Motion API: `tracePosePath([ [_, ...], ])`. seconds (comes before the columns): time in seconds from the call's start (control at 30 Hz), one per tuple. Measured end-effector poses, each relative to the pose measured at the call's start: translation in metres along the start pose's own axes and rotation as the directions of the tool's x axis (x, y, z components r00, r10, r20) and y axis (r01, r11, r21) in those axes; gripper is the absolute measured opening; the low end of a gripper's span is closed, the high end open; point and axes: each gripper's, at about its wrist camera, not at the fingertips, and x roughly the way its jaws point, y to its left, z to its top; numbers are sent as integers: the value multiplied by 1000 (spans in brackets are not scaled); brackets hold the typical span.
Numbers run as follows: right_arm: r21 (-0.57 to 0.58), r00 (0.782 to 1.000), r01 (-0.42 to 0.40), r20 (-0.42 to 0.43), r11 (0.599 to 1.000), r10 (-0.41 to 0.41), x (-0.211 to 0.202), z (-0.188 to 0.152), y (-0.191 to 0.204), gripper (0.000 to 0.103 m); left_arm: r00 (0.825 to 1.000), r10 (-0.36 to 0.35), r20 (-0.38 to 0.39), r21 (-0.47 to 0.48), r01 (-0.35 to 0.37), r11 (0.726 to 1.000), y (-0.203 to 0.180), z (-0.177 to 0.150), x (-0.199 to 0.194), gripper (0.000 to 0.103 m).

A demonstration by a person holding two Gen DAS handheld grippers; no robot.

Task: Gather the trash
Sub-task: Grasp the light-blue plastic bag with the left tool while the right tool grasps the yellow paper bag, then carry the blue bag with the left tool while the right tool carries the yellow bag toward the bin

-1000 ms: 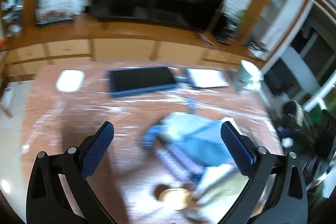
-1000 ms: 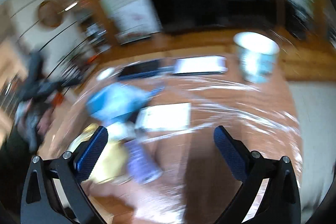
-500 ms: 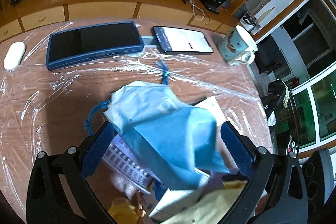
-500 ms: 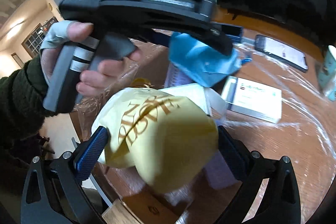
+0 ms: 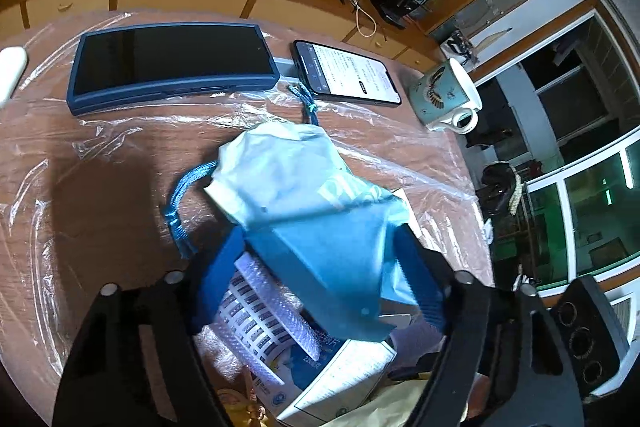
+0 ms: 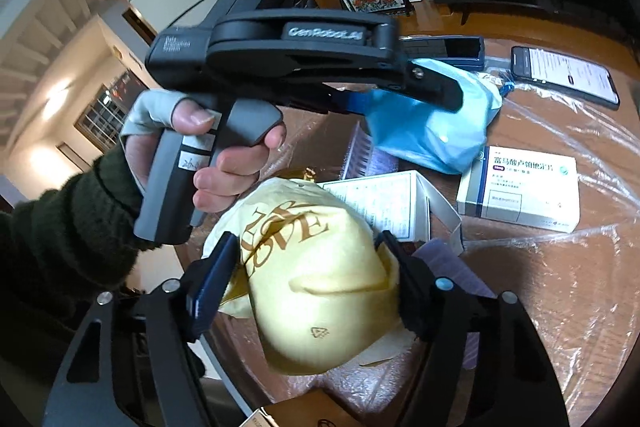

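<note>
A light blue drawstring pouch (image 5: pixel 304 195) lies on a heap of trash. My left gripper (image 5: pixel 320 233) is closing on it, and both blue pads touch its sides. Under it lie bubble wrap with printed labels (image 5: pixel 260 311) and an open white carton (image 5: pixel 332 379). In the right wrist view a yellow bag with gold lettering (image 6: pixel 320 287) bulges between the pads of my right gripper (image 6: pixel 308 235), which is closing and pressing on it. A gloved hand (image 6: pixel 208 155) holds the left tool above the blue pouch (image 6: pixel 432 135). A white medicine box (image 6: pixel 520 187) lies beside the pouch.
The wooden table (image 5: pixel 80 167) is covered with clear plastic film. At its far side lie a dark tablet (image 5: pixel 172 63), a lit phone (image 5: pixel 348 75) and a patterned mug (image 5: pixel 444 95). A white object (image 5: pixel 10 71) sits at the far left.
Both grippers dropped toward the trash heap and their jaws narrowed. The left now clasps the blue pouch and the right clasps the yellow bag.
</note>
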Motion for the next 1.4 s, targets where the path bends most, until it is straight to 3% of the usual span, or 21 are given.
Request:
tracePosePath([
  [0.07,-21,1000,13,6,1000,-13,-3,-1,2,70,1000,-9,5,5,9,1000,1,0,-2,69],
  [0.1,-40,999,35,16,999,-34,-4,-1,5,75,1000,-9,12,15,9,1000,0,0,-5,69],
  [0.13,-53,999,51,18,997,-50,-7,-4,12,87,1000,-1,22,24,0,1000,-1,1,-8,70],
  [0.2,-93,998,69,13,993,-68,-5,-5,14,95,1000,16,18,35,-16,999,-4,5,-12,83],
  [0.23,-122,996,90,13,989,-89,-5,-6,17,96,1000,22,6,34,-22,999,-5,8,-13,87],
  [0.37,-273,988,143,-12,951,-152,-2,-2,39,97,996,73,-52,28,-71,997,-9,20,-8,88],
  [0.43,-402,979,174,-24,899,-201,1,-1,54,99,992,84,-92,36,-81,996,-12,25,-1,88],
  [0.5,-549,963,199,-43,812,-265,10,-5,72,99,985,103,-136,50,-97,994,-17,29,9,88],
  [0.6,-714,938,182,-80,676,-337,27,-11,91,99,978,115,-175,62,-106,992,-20,33,23,88],
  [0.67,-773,927,157,-99,615,-362,37,-15,96,99,973,126,-191,65,-116,991,-21,34,29,88],
  [0.83,-843,883,110,-161,527,-441,70,-28,98,98,956,176,-236,121,-151,981,-26,32,40,88],
  [0.9,-840,871,88,-196,535,-451,78,-30,94,88,954,194,-228,139,-165,976,-27,33,41,88],
  [0.93,-834,876,96,-189,544,-443,77,-29,94,84,954,197,-227,147,-167,975,-27,32,40,88],
  [0.97,-819,884,96,-192,566,-427,75,-27,93,82,956,198,-218,154,-167,974,-27,32,39,85],
  [1.03,-782,898,92,-202,617,-391,67,-22,91,66,961,188,-200,166,-156,974,-28,30,35,79],
  [1.1,-709,920,68,-227,701,-319,54,-14,83,51,968,180,-172,174,-150,973,-28,28,29,73],
  [1.2,-653,938,92,-197,752,-286,42,-8,72,44,980,127,-151,144,-105,984,-24,28,22,57],
  [1.3,-605,946,100,-189,790,-264,37,-9,63,43,986,82,-147,108,-67,992,-18,28,18,52],
  [1.4,-607,944,113,-181,787,-275,38,-8,63,43,989,69,-130,94,-57,994,-16,29,14,48],
])
